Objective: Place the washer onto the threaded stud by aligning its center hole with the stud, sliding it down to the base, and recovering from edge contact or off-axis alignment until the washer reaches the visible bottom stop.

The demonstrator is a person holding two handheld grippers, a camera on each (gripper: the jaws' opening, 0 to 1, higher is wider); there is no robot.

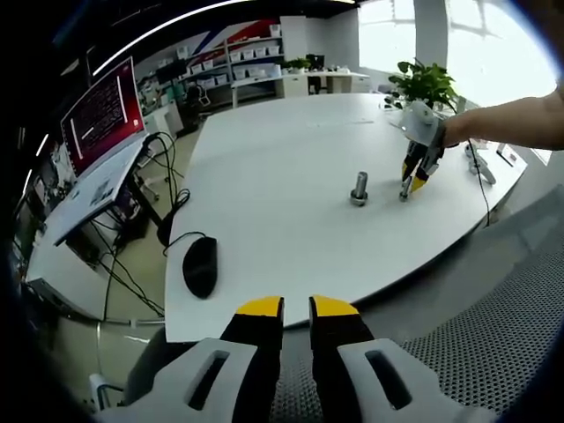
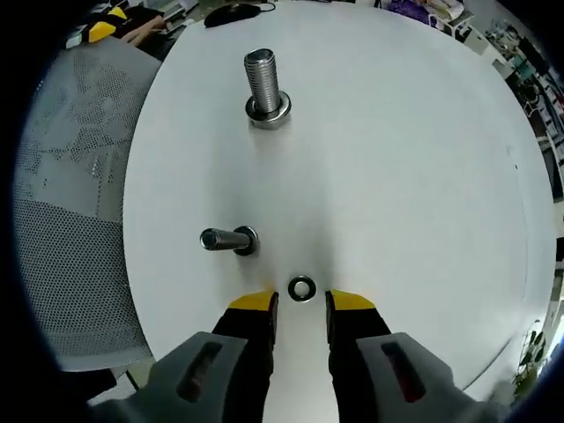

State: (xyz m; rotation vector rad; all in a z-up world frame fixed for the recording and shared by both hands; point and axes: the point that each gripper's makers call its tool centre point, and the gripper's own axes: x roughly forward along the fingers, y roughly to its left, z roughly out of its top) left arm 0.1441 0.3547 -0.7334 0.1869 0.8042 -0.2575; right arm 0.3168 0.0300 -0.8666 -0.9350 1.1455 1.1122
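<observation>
1. Washer [image 2: 301,288] lies flat on the white table [image 2: 423,176], loose, just ahead of the right gripper [image 2: 301,304] tips and in line with the gap between them. Not picked yet.
2. Right gripper jaws stand apart with nothing between them, yellow tips low over the tabletop on either side of the washer line.
3. Two studs in the right gripper view: a larger threaded stud [image 2: 264,86] upright at 12 o'clock from the washer, well apart, with a nut-like base; a smaller stud [image 2: 227,239] near, at about 10 o'clock from the washer.
4. Which stud is the target: cannot tell. The smaller one looks the closer fit for this washer, as a judgement only.
5. Step in hand is likely the pick. Do it well: ease forward so the tips straddle the washer rim, close across its width, and lift it level.
6. A flat thin ring is hard to catch; the tips may skate over it or push it away. Keep the tips touching the table before closing.
7. Once held, carry it with the hole facing down over the stud top, centre it, then lower. If an edge catches on the threads, back off and re-level.
8. Left gripper [image 1: 296,307] sits over the near table edge, jaws slightly apart and empty, well away from the work. In the left gripper view the right gripper [image 1: 414,183] shows at 3 o'clock from the larger stud [image 1: 359,188], just beside it.
</observation>
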